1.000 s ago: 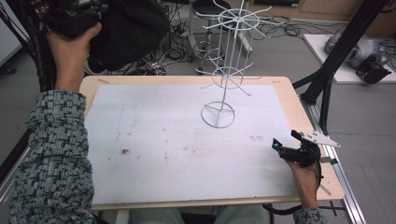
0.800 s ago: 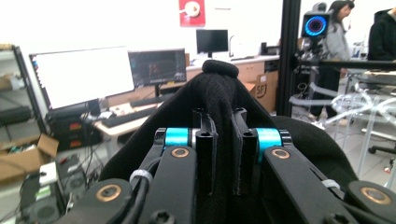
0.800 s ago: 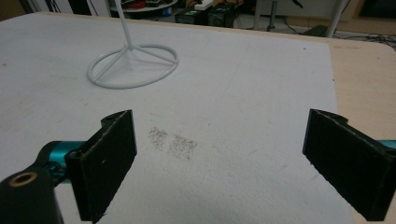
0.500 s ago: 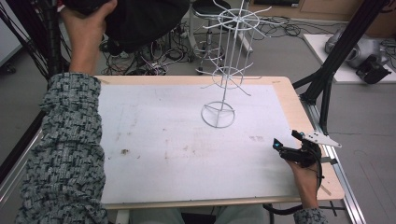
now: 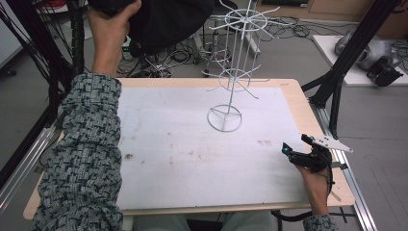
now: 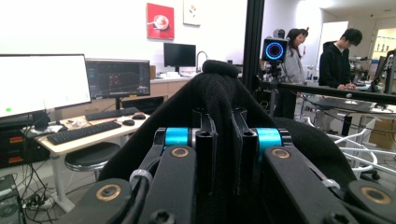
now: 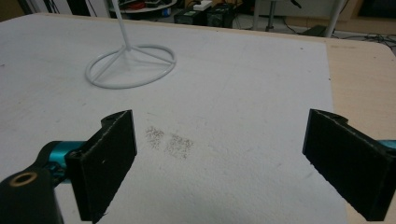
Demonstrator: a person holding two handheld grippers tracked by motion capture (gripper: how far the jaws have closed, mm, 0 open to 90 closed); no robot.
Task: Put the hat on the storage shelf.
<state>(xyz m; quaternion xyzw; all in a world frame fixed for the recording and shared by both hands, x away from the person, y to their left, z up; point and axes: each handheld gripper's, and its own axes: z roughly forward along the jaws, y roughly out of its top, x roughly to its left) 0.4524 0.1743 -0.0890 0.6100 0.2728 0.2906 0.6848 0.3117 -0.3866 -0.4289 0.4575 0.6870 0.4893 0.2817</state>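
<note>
Black cloth held high, beyond the wire rack

Left hand-held gripper clamps the black cloth above the counter's far edge, left of the wire rack; right hand-held gripper rests wide open, empty, nearer the rack base.

Left hand and black cloth cut off at 12 o'clock edge, high view; gripper hidden inside. Rack top cropped. Left gripper view: cloth covers jaw tips.
</note>
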